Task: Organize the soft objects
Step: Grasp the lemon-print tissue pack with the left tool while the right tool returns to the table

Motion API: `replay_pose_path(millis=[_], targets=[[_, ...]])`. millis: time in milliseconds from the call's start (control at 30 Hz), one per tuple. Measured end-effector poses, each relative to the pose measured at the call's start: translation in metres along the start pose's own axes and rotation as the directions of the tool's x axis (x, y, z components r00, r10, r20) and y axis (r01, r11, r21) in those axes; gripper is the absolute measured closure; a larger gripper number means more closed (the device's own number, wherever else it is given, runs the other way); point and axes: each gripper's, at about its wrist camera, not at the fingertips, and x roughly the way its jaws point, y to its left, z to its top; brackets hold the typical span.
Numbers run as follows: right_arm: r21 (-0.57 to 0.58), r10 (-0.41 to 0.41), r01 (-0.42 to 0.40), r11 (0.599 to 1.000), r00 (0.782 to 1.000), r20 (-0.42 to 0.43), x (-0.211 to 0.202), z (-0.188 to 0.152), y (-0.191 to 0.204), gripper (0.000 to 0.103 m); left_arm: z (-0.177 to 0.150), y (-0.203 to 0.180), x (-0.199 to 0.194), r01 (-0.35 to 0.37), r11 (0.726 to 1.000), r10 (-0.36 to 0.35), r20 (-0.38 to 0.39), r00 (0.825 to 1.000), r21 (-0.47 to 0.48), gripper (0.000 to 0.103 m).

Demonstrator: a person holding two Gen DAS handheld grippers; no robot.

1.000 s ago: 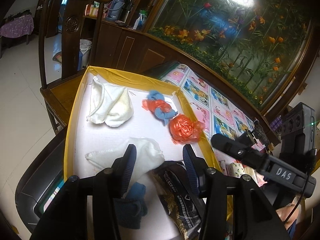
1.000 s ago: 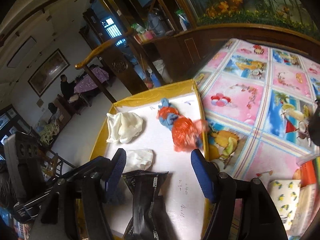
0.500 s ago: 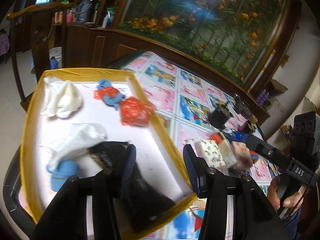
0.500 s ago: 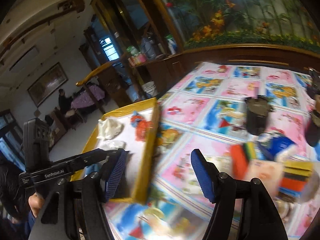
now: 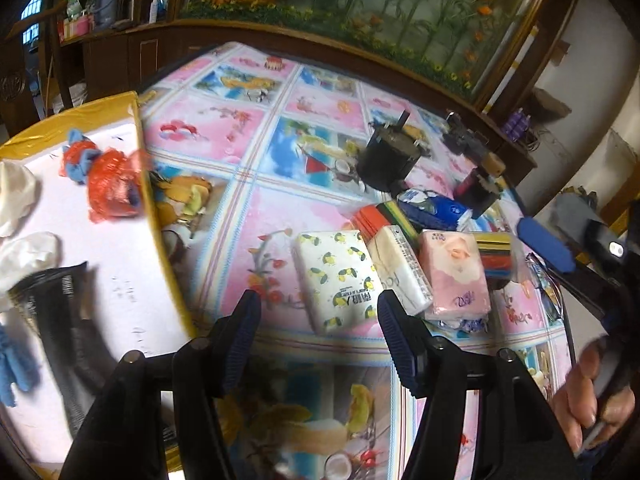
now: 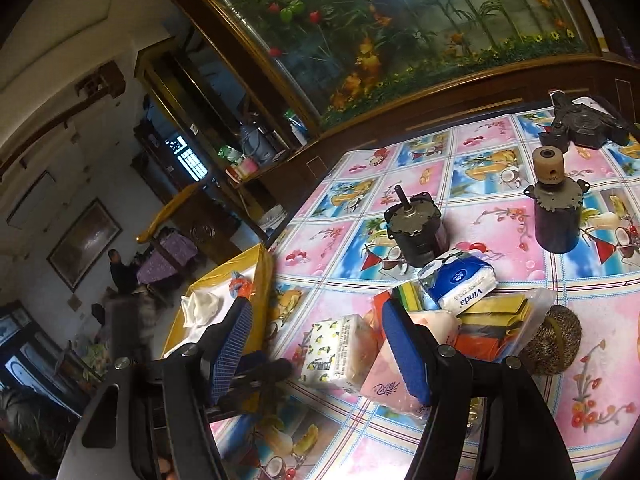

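Left wrist view: left claw (image 5: 318, 322) stood with its jaws apart, nothing between them; they had just been widening. It hung over the counter (image 5: 256, 152), which was covered in a pink-and-blue picture cloth.
Item 1: lemon-print tissue pack (image 5: 334, 276), just ahead of that claw, lying on the cloth.
Item 2: white tissue pack (image 5: 400, 268), touching the lemon-print one.
Item 3: pink tissue pack (image 5: 454, 272), beside the white one.
Item 4: blue tissue pack (image 5: 434, 210), behind the row.
Item 5: yellow-rimmed tray (image 5: 154, 208) at the left, with a white floor, holding an orange bundle (image 5: 110, 190), white cloths (image 5: 30, 250) and a black pouch (image 5: 60, 312).
Item 6: 2 dark motors (image 5: 386, 162) on the far part of the cloth.
Right wrist view: right claw (image 6: 316, 346) was released, empty, over the same tissue packs; a steel scourer (image 6: 554, 338) lay at their right.
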Motion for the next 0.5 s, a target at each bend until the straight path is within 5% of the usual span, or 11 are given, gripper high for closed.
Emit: replay_pose_path(millis=[267, 400, 467, 500], targets=[[0.034, 0.022, -0.022, 0.999, 1.000, 0.005, -0.003, 0.002, -0.002, 0.031, 0.016, -0.021, 0.039, -0.098, 0.995, 0.099, -0.022, 0.995, 0.023, 0.022], [0.036, 0.023, -0.023, 0.999, 1.000, 0.003, -0.004, 0.001, -0.002, 0.031, 0.015, -0.030, 0.052, -0.199, 0.976, 0.201, -0.013, 0.980, 0.091, 0.022], [0.035, 0.015, -0.015, 0.999, 1.000, 0.000, -0.002, 0.001, -0.002, 0.031, 0.010, -0.033, 0.053, -0.230, 0.964, 0.232, 0.006, 0.973, 0.132, 0.029], [0.036, 0.011, -0.011, 0.999, 1.000, -0.001, -0.001, 0.000, -0.003, 0.031, 0.008, -0.034, 0.051, -0.250, 0.957, 0.249, 0.020, 0.968, 0.149, 0.047]])
